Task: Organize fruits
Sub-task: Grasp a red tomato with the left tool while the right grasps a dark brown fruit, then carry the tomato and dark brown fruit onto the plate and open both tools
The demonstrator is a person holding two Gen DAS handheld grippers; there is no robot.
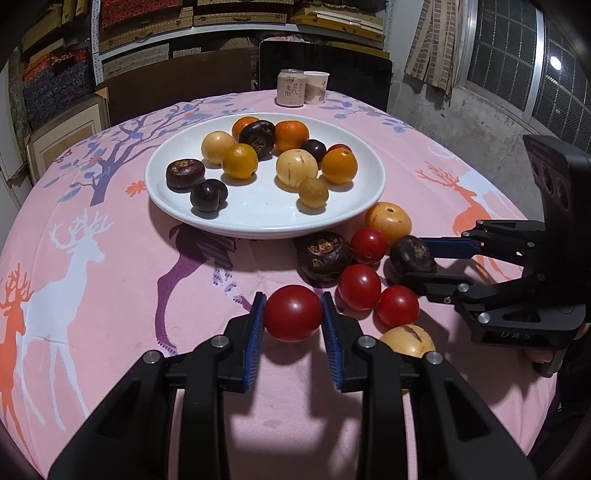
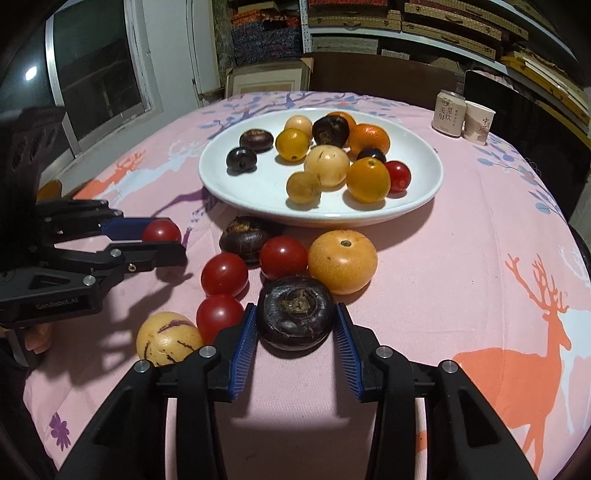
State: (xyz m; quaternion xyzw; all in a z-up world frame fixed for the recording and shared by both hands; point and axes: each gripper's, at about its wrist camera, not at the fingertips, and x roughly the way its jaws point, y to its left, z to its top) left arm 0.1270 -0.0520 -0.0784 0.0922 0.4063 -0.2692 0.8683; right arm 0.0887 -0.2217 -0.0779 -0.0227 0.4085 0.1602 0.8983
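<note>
A red tomato (image 1: pixel 293 313) is gripped between the blue pads of the left gripper (image 1: pixel 293 314), jaws closed against its sides, on the near side of the white plate (image 1: pixel 177 210) and above the pink deer-print tablecloth (image 1: pixel 110 295). A dark water chestnut (image 2: pixel 295 312) is likewise clamped in the right gripper (image 2: pixel 295 317), also short of the plate's near rim.

Loose fruit is clustered on the cloth between the plate and the two grippers: three more red tomatoes (image 2: pixel 224 274), a second dark chestnut (image 2: pixel 245 238) just beside the plate's rim, a large yellow-orange fruit (image 2: pixel 342 261) touching the held chestnut's far side, and a pale yellow fruit with purple streaks (image 2: pixel 168 338) farthest from the plate.

On the plate itself, oranges (image 1: pixel 291 136), pale yellow fruits (image 1: pixel 296 169), dark plums (image 1: pixel 208 195), chestnuts (image 1: pixel 184 173) and one small tomato (image 2: pixel 398 176) are gathered.

Beyond the plate's far rim, a drink can (image 1: pixel 291 88) is seen touching a paper cup (image 1: pixel 316 87). Shelves of stacked boxes (image 1: pixel 147 22) are visible behind the table.
</note>
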